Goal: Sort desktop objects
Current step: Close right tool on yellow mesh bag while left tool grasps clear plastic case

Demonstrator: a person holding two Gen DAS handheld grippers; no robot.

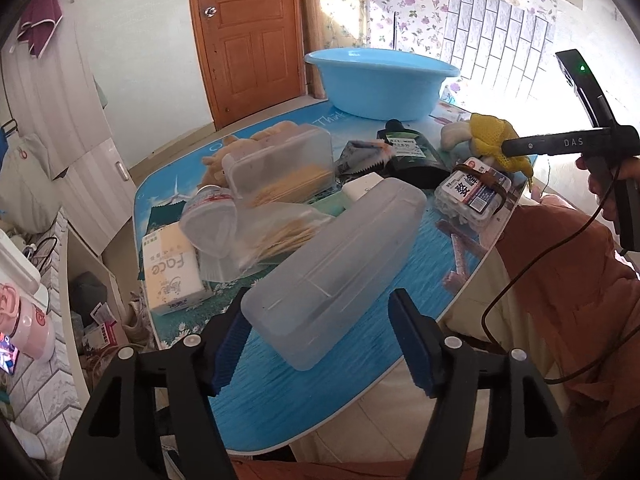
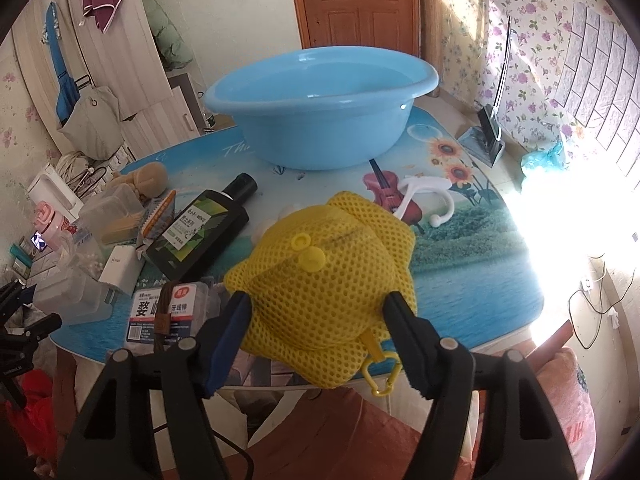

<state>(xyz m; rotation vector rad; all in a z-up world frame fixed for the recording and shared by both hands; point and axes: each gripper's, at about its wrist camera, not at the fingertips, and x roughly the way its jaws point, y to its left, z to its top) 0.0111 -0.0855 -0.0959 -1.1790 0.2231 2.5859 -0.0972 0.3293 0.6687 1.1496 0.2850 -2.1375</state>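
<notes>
Gripping a yellow mesh pouch (image 2: 320, 300) above the near table (image 2: 480, 280) edge, right hand-held gripper (image 2: 316, 344) pads press its sides. Left hand-held gripper (image 1: 316, 348) clamps a clear plastic box (image 1: 336, 264) over the table.

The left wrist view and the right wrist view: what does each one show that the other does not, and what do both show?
Only the left wrist view shows the left gripper around the long translucent box, and the tissue pack. Only the right wrist view shows the white hook and the yellow clip on the mesh bag. Both show the blue basin, the dark bottle, the floss box and the yellow mesh bag in the right gripper.
</notes>
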